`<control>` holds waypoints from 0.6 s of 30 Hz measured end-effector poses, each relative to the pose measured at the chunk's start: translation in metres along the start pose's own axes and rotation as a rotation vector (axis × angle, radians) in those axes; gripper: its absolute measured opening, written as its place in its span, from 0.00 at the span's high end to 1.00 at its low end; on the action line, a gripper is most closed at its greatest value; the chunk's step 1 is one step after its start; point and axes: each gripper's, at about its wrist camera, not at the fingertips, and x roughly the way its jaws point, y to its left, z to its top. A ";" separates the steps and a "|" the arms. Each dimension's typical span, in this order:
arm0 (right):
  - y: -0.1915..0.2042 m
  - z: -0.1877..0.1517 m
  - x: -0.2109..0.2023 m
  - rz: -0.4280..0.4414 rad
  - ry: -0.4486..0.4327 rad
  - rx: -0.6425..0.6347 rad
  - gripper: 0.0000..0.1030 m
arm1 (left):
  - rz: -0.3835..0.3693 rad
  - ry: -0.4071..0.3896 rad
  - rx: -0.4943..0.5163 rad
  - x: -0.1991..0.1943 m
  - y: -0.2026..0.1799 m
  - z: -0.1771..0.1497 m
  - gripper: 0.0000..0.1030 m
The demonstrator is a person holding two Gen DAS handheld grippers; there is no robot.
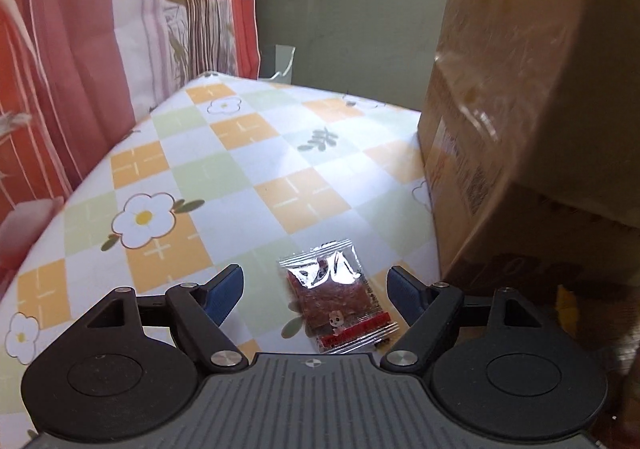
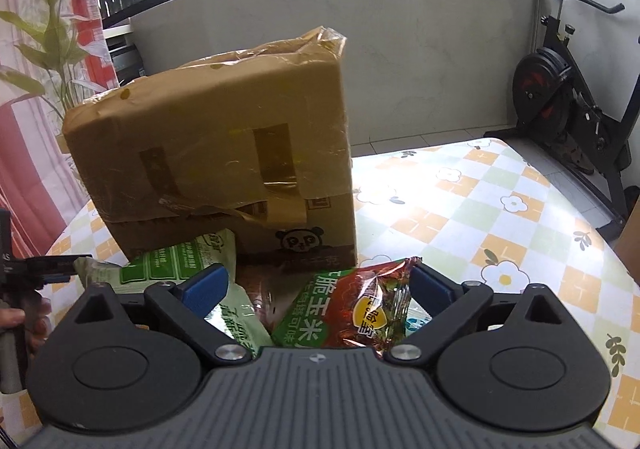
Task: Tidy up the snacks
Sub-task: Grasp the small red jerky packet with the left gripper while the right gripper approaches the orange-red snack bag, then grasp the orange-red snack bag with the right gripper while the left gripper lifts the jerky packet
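**Snacks beside the cardboard box: two open grippers poised over light packets**

Snacks lie on the checked tablecloth around the large taped cardboard box. Largest first: the green packet leans against the box front, and the red-and-green corn packet lies just beside it, under your right gripper, whose jaws stand wide and touch nothing. Smallest is the clear sachet of dark red strips, flat on the cloth left of the box, between the spread, empty fingers of your left gripper. All three look light, soft and crinkly, with slick film likely to slip. Take each across its filled middle, not by a sealed edge.
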 end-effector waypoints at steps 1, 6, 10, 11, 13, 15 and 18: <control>-0.001 0.000 0.001 0.000 0.005 0.002 0.06 | 0.003 0.006 -0.009 0.004 0.001 -0.001 0.22; -0.004 0.000 0.004 -0.008 0.012 0.003 0.06 | 0.041 -0.003 0.013 0.012 -0.006 -0.002 0.21; -0.013 0.001 0.008 -0.018 0.030 0.023 0.09 | 0.020 -0.027 0.108 0.004 -0.016 -0.006 0.54; -0.016 0.001 0.008 -0.019 0.037 0.030 0.10 | 0.028 -0.022 0.117 0.002 -0.018 -0.007 0.55; -0.022 0.001 0.010 -0.023 0.052 0.036 0.10 | 0.031 -0.024 0.126 -0.001 -0.019 -0.007 0.59; -0.026 0.001 0.013 -0.031 0.077 0.032 0.11 | 0.024 -0.026 0.124 -0.002 -0.016 -0.007 0.60; -0.032 0.003 0.022 -0.011 0.122 0.023 0.13 | 0.013 -0.030 0.104 -0.003 -0.008 -0.008 0.62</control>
